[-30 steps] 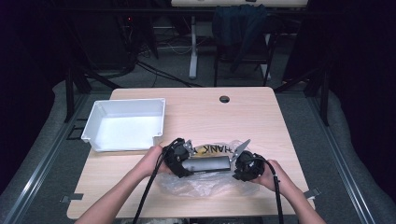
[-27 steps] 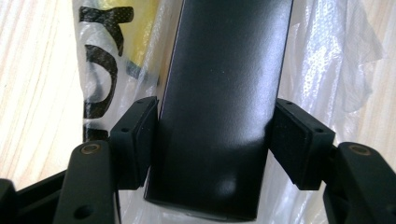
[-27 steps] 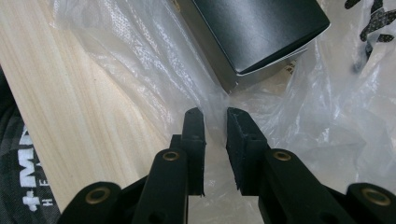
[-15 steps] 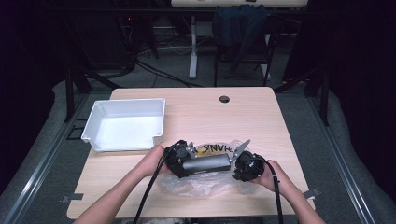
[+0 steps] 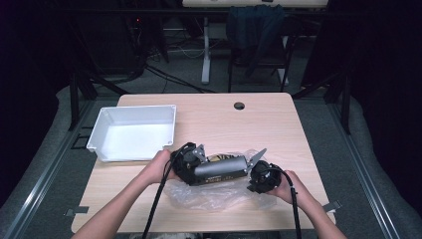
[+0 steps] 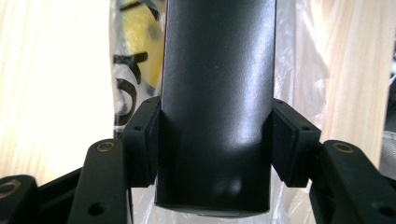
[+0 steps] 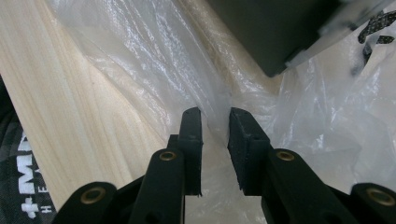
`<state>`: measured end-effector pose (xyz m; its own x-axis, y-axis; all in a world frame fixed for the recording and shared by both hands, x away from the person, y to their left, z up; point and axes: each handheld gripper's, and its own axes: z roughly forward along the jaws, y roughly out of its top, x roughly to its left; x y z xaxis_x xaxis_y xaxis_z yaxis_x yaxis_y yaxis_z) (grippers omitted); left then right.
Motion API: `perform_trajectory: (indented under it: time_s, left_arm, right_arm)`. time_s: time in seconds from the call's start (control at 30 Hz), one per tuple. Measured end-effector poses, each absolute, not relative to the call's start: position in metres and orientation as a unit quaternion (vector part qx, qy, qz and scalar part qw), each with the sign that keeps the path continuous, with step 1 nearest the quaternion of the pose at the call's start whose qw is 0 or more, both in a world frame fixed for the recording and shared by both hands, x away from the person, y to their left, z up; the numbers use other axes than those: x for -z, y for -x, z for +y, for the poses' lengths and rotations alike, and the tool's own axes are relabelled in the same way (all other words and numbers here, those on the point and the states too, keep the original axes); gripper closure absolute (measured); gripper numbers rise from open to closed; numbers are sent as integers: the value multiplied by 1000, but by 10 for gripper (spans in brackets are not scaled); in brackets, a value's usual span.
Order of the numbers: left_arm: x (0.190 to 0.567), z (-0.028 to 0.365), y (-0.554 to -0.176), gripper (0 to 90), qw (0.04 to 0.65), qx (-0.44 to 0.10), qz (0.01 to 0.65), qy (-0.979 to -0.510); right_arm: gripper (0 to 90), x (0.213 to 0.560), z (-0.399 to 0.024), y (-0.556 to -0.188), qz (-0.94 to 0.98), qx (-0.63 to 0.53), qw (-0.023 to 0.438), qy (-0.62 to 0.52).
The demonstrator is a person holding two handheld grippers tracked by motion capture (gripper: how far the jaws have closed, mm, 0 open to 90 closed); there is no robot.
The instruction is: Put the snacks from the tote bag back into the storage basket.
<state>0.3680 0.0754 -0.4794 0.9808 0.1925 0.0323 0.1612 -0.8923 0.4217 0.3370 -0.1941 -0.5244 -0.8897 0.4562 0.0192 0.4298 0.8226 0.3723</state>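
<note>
So the left gripper has its pads pressed on both sides of a long dark box-shaped thing, jaws having just closed in around it, and in the high view that dark thing sits lifted over the near middle of the table, right above a clear plastic bag. The right gripper has its jaws nearly together on a fold of that bag's film, near the dark thing's far end. White tray sits off to the left, well apart.
</note>
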Motion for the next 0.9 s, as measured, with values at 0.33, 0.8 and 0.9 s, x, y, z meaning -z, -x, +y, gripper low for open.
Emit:
perform_trajectory:
  time_s: [0.33,0.8,0.9]
  left_arm:
    - [450,80,-376,432,232,-54,100,-966]
    - [427,89,-393,433,223,-72,109,-966]
    - [424,93,-396,433,219,-75,113,-966]
  right_arm:
    - [721,522,-195,-338,955,-186,37,-229]
    - [310,500,-201,-337,931,-260,38,-253]
    - [241,495,-202,-336,926,-277,41,-255]
